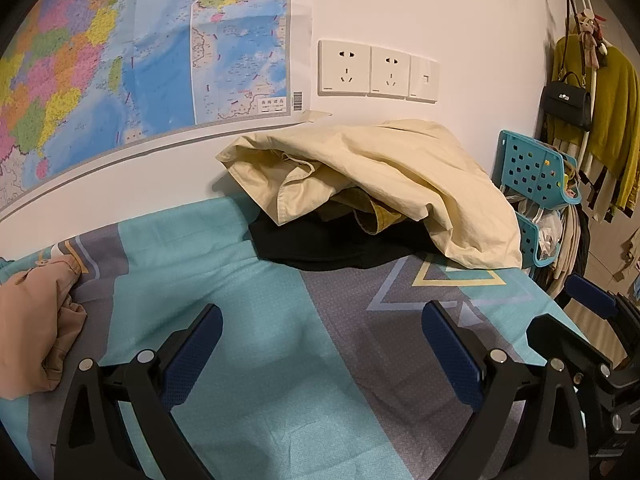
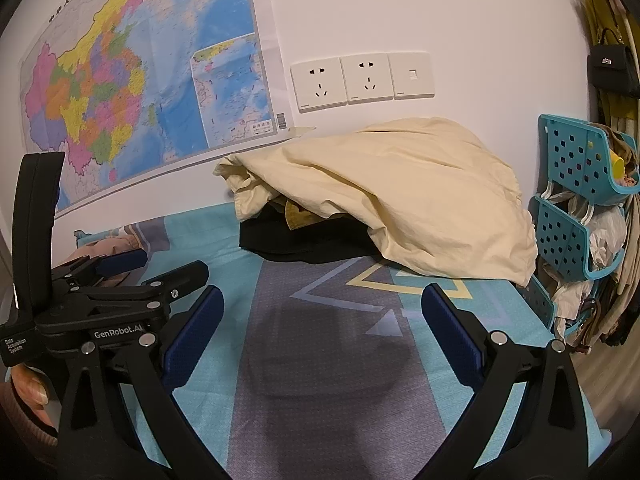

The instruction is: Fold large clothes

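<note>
A crumpled cream garment lies heaped against the wall on top of a black garment, with a mustard piece showing between them. A tan garment lies bunched at the left of the bed. My left gripper hovers open above the patterned sheet, short of the pile, nothing between its fingers. My right gripper is open too, over the grey stripe, and empty. The left gripper's body shows at the left of the right wrist view.
The bed sheet is teal and grey with triangle outlines. A map and wall sockets hang behind the pile. Teal plastic baskets and hanging clothes with a black handbag stand at the right edge.
</note>
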Demonstrator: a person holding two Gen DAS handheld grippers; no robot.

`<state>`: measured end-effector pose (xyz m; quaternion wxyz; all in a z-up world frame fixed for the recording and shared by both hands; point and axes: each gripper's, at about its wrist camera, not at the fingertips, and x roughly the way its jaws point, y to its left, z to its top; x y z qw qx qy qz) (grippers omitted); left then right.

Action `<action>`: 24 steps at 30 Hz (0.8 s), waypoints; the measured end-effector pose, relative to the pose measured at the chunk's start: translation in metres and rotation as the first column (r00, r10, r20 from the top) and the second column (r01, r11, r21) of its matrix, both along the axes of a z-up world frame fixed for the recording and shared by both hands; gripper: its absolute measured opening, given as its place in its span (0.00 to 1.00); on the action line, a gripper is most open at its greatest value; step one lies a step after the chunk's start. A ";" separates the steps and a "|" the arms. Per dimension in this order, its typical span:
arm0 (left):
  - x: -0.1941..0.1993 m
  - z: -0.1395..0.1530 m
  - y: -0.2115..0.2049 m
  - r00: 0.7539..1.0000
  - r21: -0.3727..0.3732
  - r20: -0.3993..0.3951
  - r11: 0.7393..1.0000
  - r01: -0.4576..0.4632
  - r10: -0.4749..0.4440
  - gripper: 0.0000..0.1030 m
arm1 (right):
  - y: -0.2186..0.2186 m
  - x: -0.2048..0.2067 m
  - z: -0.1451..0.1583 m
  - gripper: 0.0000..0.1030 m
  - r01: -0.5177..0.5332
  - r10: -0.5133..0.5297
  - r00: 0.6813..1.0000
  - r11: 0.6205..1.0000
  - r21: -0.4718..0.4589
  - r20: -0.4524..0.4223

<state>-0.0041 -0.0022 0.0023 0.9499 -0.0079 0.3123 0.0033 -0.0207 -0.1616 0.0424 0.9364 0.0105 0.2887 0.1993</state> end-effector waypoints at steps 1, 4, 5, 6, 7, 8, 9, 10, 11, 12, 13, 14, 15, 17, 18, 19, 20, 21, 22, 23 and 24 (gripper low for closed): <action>0.000 0.000 0.000 1.000 -0.001 0.000 1.000 0.000 0.000 0.93 | 0.000 0.000 0.000 0.95 -0.002 0.002 1.000 1.000 0.002 0.000; -0.001 0.000 0.000 1.000 0.001 0.002 1.000 0.001 -0.001 0.93 | -0.001 0.000 0.000 0.95 -0.002 0.002 1.000 1.000 0.004 -0.001; -0.001 0.000 0.001 1.000 -0.001 0.002 1.000 0.001 -0.001 0.93 | 0.000 0.000 0.000 0.95 -0.003 0.003 1.000 1.000 0.005 -0.001; 0.000 0.000 0.001 1.000 -0.002 0.000 1.000 0.002 -0.002 0.93 | 0.000 0.000 0.000 0.95 -0.002 0.002 1.000 1.000 0.004 0.000; -0.001 0.000 0.000 1.000 0.002 0.002 1.000 0.000 0.000 0.93 | 0.000 0.000 0.000 0.95 -0.003 0.003 1.000 1.000 0.004 0.000; -0.001 0.000 0.000 1.000 0.001 0.002 1.000 0.000 0.000 0.93 | 0.000 0.000 0.000 0.95 -0.005 0.005 1.000 1.000 0.004 0.001; -0.001 0.000 0.000 1.000 -0.001 0.000 1.000 0.002 -0.002 0.93 | 0.000 0.001 0.000 0.95 -0.006 0.006 1.000 1.000 0.004 0.000; -0.001 0.000 0.000 1.000 -0.001 -0.001 1.000 0.002 -0.002 0.93 | 0.001 0.001 0.000 0.95 -0.006 0.006 1.000 1.000 0.003 -0.001; 0.000 0.000 0.001 1.000 -0.001 0.000 1.000 0.000 0.000 0.93 | 0.001 0.001 0.000 0.95 -0.006 0.006 1.000 1.000 0.002 0.000; 0.000 0.000 0.000 1.000 -0.002 0.001 1.000 0.000 0.000 0.93 | 0.001 0.001 0.000 0.95 -0.007 0.007 1.000 1.000 0.003 -0.001; 0.000 0.000 0.000 1.000 -0.003 -0.001 1.000 0.001 -0.001 0.93 | 0.002 0.002 0.001 0.95 -0.008 0.008 1.000 1.000 0.003 -0.002; 0.000 0.000 0.000 1.000 0.000 0.002 1.000 -0.002 0.002 0.93 | 0.002 0.002 0.001 0.95 -0.007 0.007 1.000 1.000 0.002 -0.001; 0.000 0.000 0.000 1.000 0.001 0.003 1.000 -0.003 0.003 0.93 | 0.002 0.002 0.001 0.95 -0.008 0.008 1.000 1.000 0.003 -0.002; 0.000 -0.001 0.001 1.000 -0.002 0.000 1.000 -0.002 0.002 0.93 | 0.002 0.002 0.001 0.95 -0.006 0.006 1.000 1.000 0.002 -0.003; 0.000 0.000 0.000 1.000 -0.002 -0.001 1.000 -0.003 0.003 0.93 | 0.002 0.002 0.001 0.95 -0.006 0.006 1.000 1.000 0.003 -0.001; 0.000 0.000 0.000 1.000 -0.002 0.000 1.000 -0.003 0.003 0.93 | 0.002 0.002 0.001 0.95 -0.008 0.008 1.000 1.000 0.004 -0.001; 0.000 -0.001 0.000 1.000 0.000 0.001 1.000 -0.004 0.004 0.93 | 0.003 0.003 0.002 0.95 -0.008 0.008 1.000 1.000 0.003 -0.002; 0.000 -0.001 0.000 1.000 0.000 0.000 1.000 -0.004 0.004 0.93 | 0.003 0.002 0.002 0.95 -0.008 0.008 1.000 1.000 0.003 0.000; 0.000 -0.001 0.000 1.000 -0.002 0.000 1.000 -0.003 0.003 0.93 | 0.003 0.003 0.002 0.95 -0.008 0.008 1.000 1.000 0.002 0.001; 0.000 -0.001 0.000 1.000 -0.002 0.000 1.000 -0.003 0.003 0.93 | 0.003 0.003 0.002 0.95 -0.009 0.009 1.000 1.000 0.004 -0.001; 0.000 -0.001 0.000 1.000 0.001 0.001 1.000 -0.003 0.003 0.93 | 0.003 0.003 0.002 0.95 -0.009 0.009 1.000 1.000 0.003 -0.002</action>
